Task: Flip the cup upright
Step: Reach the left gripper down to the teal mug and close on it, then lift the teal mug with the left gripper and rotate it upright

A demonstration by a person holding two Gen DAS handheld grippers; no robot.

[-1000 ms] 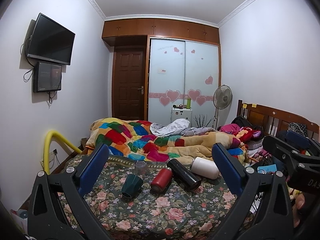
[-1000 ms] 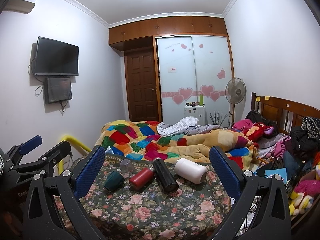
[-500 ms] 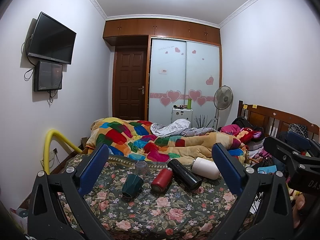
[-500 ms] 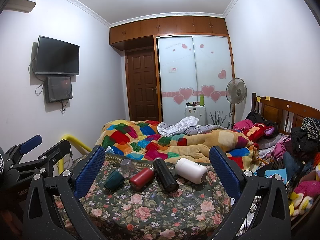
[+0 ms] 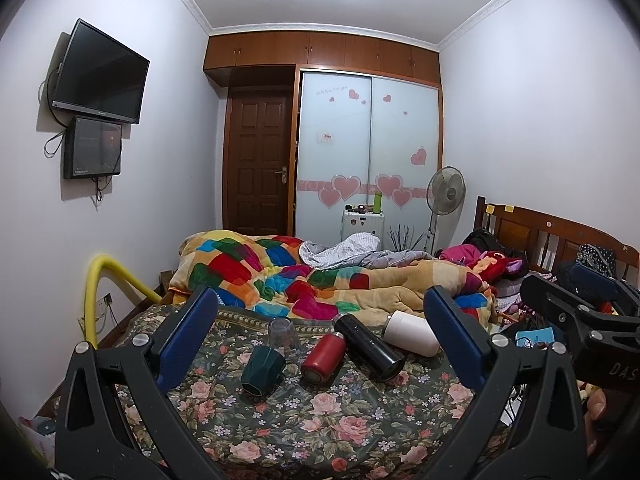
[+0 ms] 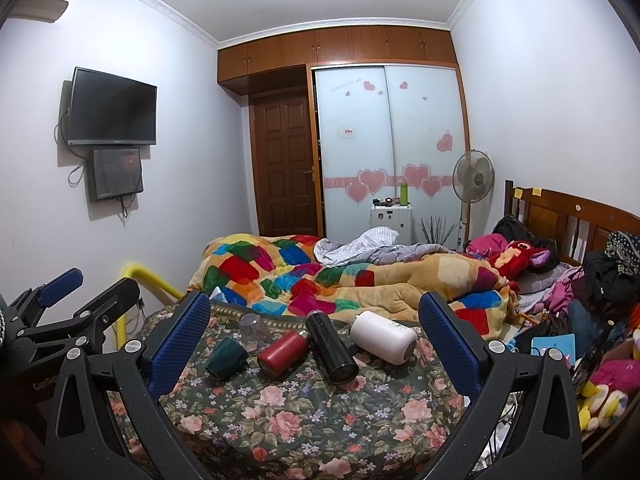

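My bed cover with flowers (image 5: 320, 420) is in front of me. On it lie a white bottle (image 5: 412, 333), a black bottle (image 5: 368, 346), a red bottle (image 5: 323, 357) and my green cup (image 5: 262, 370) on its side. My left gripper (image 5: 320, 344) and right gripper (image 6: 314, 350) are wide open, holding nothing.

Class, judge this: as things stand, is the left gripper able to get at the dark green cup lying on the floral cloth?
Probably yes. The left gripper is open, and the dark green cup lies ahead of it with nothing in between.
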